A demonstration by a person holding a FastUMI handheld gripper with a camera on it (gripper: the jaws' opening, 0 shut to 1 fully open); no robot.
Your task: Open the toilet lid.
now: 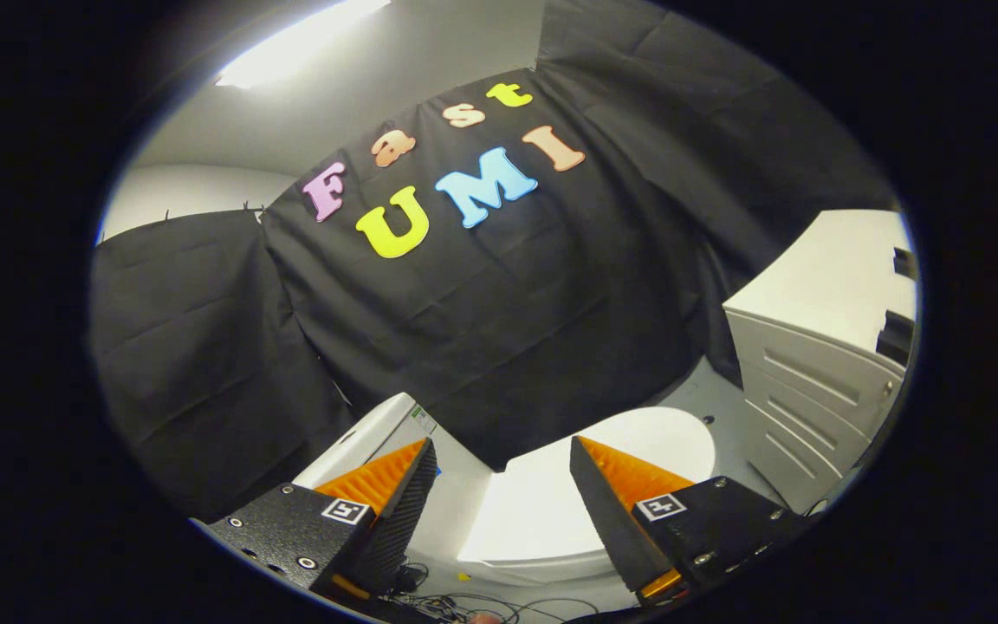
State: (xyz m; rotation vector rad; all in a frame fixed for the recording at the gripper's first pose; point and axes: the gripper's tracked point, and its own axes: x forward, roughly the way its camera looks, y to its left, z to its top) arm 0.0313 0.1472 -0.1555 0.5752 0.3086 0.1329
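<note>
Gripper view shows the gripper (499,485) with fingers spread wide and holding nothing, above the toilet (551,520), whose lid (586,485) lies down at 12 o'clock beyond them, so opening looks not yet begun.

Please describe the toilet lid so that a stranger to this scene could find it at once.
Start at the black cloth wall and look down to its foot. A white toilet stands there, and the lid is the flat, rounded white panel lying closed, just beyond the open claw. Unlike the boxy white cabinet beside it, it is smooth and oval.
</note>
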